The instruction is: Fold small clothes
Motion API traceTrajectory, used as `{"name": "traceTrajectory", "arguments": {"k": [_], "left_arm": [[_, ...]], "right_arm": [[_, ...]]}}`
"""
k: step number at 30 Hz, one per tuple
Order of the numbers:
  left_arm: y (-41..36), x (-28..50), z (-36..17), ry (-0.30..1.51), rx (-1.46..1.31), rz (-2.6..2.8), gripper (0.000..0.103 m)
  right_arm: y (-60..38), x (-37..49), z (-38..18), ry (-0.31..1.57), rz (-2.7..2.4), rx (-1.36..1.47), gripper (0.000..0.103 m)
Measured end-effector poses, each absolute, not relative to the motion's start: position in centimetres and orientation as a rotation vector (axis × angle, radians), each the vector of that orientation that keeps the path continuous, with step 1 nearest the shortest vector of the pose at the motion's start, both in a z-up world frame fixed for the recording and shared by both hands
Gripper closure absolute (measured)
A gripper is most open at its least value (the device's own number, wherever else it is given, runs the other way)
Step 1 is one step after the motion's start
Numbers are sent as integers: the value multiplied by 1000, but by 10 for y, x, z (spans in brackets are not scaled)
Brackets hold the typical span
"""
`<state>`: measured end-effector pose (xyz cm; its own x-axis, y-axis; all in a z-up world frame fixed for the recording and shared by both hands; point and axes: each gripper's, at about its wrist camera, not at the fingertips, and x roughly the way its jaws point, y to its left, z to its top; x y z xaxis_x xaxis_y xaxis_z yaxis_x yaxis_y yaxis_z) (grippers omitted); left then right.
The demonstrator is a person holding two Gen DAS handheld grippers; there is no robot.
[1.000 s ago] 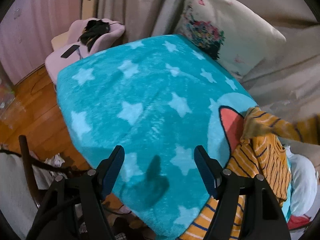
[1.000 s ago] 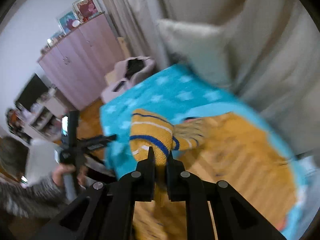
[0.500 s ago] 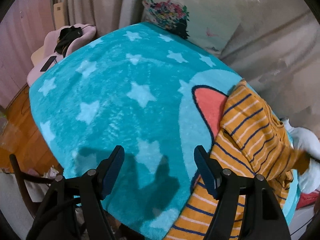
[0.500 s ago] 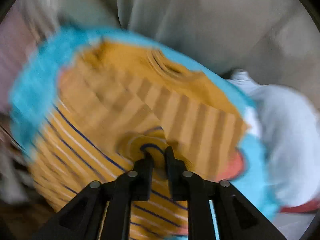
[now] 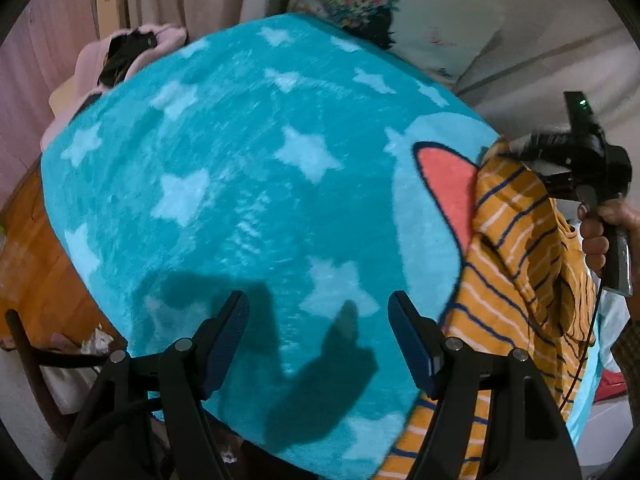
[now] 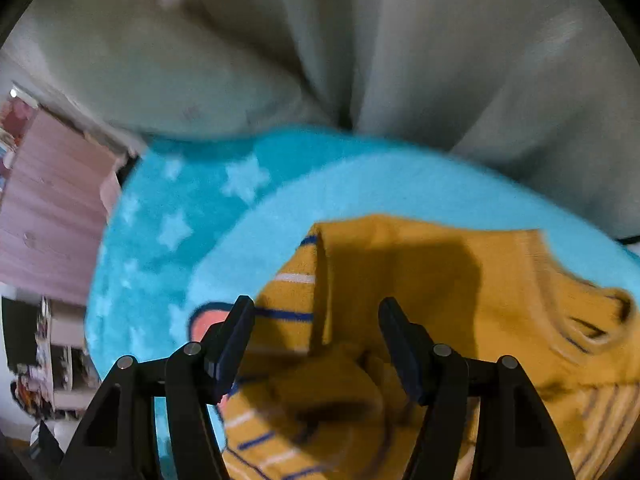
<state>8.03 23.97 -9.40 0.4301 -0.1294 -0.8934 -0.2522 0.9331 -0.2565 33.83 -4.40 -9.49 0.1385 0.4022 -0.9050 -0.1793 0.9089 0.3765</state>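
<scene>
A small mustard-yellow top (image 5: 516, 280) with navy and white stripes lies crumpled at the right end of a turquoise star blanket (image 5: 248, 184). My left gripper (image 5: 318, 344) is open and empty over the blanket's near edge, left of the top. My right gripper (image 6: 316, 344) is open just above the top (image 6: 420, 292), whose folded-over sleeve lies below the fingers. In the left wrist view the right gripper's body (image 5: 588, 168) hovers over the top's far edge, its fingers hidden behind the cloth.
A floral cushion (image 5: 404, 12) and beige sofa back (image 6: 360, 52) stand behind the blanket. A pink chair (image 5: 116, 64) with dark items is at far left. Wooden floor (image 5: 28, 240) lies left. White and red cloth (image 5: 612, 344) lie at the right edge.
My right gripper has opened and let go of the sleeve, which now lies on the top. My left gripper has shifted slightly closer to the blanket.
</scene>
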Motion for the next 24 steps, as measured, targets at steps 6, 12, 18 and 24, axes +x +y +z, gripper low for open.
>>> {"name": "traceTrajectory", "arguments": {"k": [6, 12, 18, 24], "left_arm": [[255, 85, -106, 1146, -399, 85, 32], [249, 93, -114, 1158, -392, 41, 32], [249, 96, -115, 1154, -403, 14, 31], [242, 97, -112, 1170, -406, 14, 32]], "right_arm": [[2, 353, -83, 1303, 452, 140, 96], [23, 349, -75, 1215, 384, -59, 73], [-71, 292, -13, 1135, 284, 23, 47], [-108, 224, -35, 1224, 189, -136, 44]]}}
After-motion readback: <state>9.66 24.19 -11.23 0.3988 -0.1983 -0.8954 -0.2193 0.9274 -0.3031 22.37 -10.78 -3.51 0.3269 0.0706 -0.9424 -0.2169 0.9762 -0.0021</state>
